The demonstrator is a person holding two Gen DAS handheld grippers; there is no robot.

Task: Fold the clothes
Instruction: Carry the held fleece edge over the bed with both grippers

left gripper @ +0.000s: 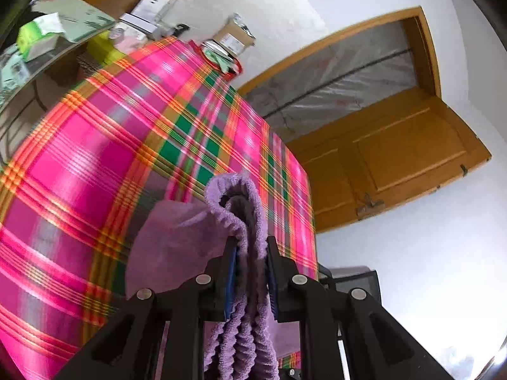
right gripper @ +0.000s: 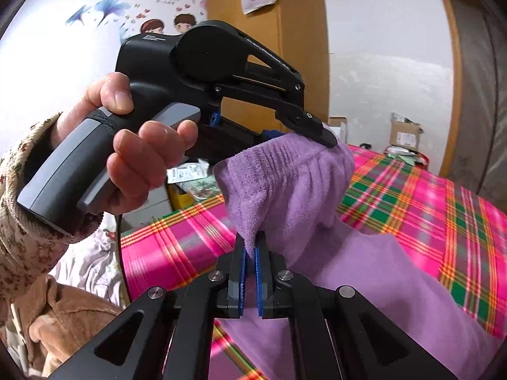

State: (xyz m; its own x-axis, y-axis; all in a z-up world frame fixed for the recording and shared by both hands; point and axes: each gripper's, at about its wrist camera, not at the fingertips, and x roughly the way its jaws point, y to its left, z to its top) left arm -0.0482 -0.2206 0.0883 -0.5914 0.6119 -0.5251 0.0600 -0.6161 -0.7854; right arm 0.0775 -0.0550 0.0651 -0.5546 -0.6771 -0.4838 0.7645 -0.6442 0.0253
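A purple towel [right gripper: 285, 183] is held up over a pink plaid cloth [right gripper: 437, 209] that covers the table. My left gripper [left gripper: 252, 243] is shut on a bunched, doubled edge of the purple towel [left gripper: 234, 202], which hangs down between its fingers. In the right wrist view my right gripper [right gripper: 250, 240] is shut on a lower corner of the same towel. The left gripper [right gripper: 317, 133] shows there too, held by a hand [right gripper: 142, 155], pinching the towel's upper edge. The rest of the towel drapes down to the right onto the plaid cloth.
Cardboard boxes [left gripper: 234, 36] and clutter stand at the far end of the plaid cloth [left gripper: 95, 164]. A wooden door [left gripper: 396, 158] is open at the right. A wooden cabinet [right gripper: 275, 47] stands against the wall. A person's floral sleeve [right gripper: 22, 190] is at the left.
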